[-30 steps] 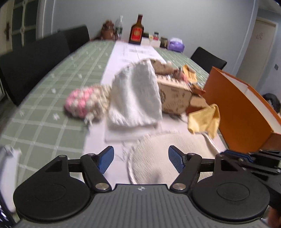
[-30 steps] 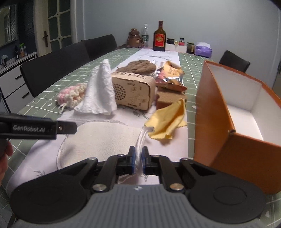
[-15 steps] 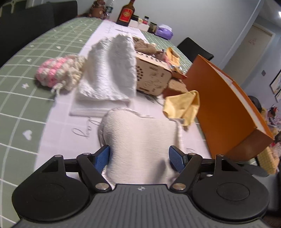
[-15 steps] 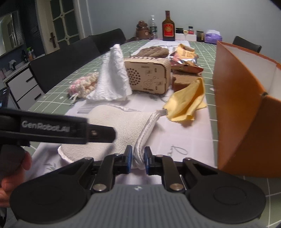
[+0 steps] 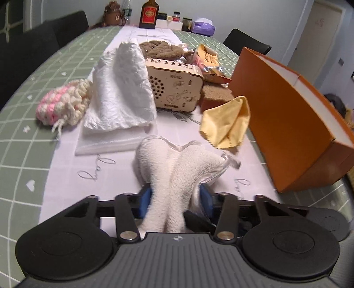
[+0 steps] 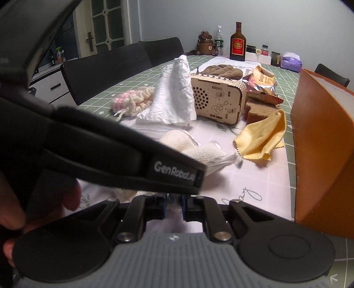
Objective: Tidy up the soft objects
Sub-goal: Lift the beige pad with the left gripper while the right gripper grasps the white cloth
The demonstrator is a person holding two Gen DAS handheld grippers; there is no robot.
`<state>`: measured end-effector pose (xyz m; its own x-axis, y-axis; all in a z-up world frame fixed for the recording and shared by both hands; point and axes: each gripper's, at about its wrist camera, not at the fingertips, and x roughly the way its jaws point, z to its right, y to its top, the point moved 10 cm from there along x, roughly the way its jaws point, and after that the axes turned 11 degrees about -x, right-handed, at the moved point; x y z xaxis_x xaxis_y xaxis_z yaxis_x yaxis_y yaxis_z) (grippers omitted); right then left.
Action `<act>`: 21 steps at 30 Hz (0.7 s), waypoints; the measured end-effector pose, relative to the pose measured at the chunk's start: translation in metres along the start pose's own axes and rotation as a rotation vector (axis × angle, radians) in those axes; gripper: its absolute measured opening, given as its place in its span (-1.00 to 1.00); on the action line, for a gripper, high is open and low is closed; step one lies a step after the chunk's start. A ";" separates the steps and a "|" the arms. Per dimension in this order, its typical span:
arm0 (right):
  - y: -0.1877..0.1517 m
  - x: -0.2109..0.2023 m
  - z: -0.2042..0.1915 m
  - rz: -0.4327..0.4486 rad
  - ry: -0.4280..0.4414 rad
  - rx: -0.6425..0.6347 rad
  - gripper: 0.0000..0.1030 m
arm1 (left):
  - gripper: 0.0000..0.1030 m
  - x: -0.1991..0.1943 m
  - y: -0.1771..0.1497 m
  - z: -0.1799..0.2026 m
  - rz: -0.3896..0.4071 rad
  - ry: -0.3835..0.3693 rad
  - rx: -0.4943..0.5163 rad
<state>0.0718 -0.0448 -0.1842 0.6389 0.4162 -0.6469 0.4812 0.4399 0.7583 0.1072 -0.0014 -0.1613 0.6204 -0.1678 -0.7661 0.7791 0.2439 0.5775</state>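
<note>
A cream terry pad (image 5: 174, 164) in clear wrapping lies bunched on the white runner. My left gripper (image 5: 174, 199) is shut on its near end, folding it between the blue pads. My right gripper (image 6: 173, 202) is shut on the same pad's (image 6: 205, 155) near edge, right beside and partly under the left gripper's body (image 6: 172, 170). A yellow cloth (image 5: 227, 121) lies next to the orange box (image 5: 287, 119). A white crumpled cloth (image 5: 124, 88), a pink-cream knit piece (image 5: 64, 102) and a brown knit piece (image 5: 163, 48) sit further up.
A wooden radio (image 5: 174, 88), a brown sponge (image 5: 216, 93) and a snack bag (image 5: 208, 59) stand mid-table. Bottles and jars (image 5: 150, 15) line the far end. Black chairs (image 6: 110, 71) flank the left side. The green checked tablecloth (image 5: 33, 137) borders the runner.
The left gripper came down and closed on the cream pad, bunching it into a fold. The right gripper kept its hold on the pad's edge as both moved closer together.
</note>
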 end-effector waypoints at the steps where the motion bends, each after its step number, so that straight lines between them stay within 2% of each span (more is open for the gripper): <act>1: 0.000 -0.001 0.000 0.002 0.003 -0.001 -0.73 | -0.28 0.000 0.000 -0.001 0.011 0.007 0.007; 5: 0.001 -0.004 0.000 0.004 0.007 -0.007 -0.68 | -0.49 -0.005 0.002 -0.008 0.032 -0.014 -0.026; 7: 0.002 -0.007 0.001 0.009 0.006 -0.012 -0.44 | -0.51 -0.008 0.003 -0.013 0.048 -0.017 -0.044; 13: 0.013 -0.015 0.018 0.037 -0.051 -0.015 -0.23 | -0.51 -0.037 0.022 -0.044 0.144 0.017 -0.099; 14: 0.017 -0.013 0.021 0.043 -0.059 -0.010 -0.19 | -0.51 -0.043 0.027 -0.050 0.165 0.018 -0.113; 16: 0.029 -0.006 0.027 0.052 -0.068 -0.002 0.07 | -0.51 -0.054 0.039 -0.060 0.220 0.035 -0.140; 19: 0.053 0.010 0.031 0.085 -0.083 -0.006 0.22 | -0.51 -0.062 0.059 -0.076 0.294 0.082 -0.174; 21: 0.069 0.026 0.030 0.100 -0.081 -0.013 0.22 | -0.51 -0.058 0.069 -0.089 0.302 0.117 -0.198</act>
<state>0.1397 -0.0274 -0.1462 0.7298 0.3935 -0.5591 0.4052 0.4097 0.8173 0.1171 0.1104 -0.1023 0.7961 0.0478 -0.6033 0.5228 0.4477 0.7254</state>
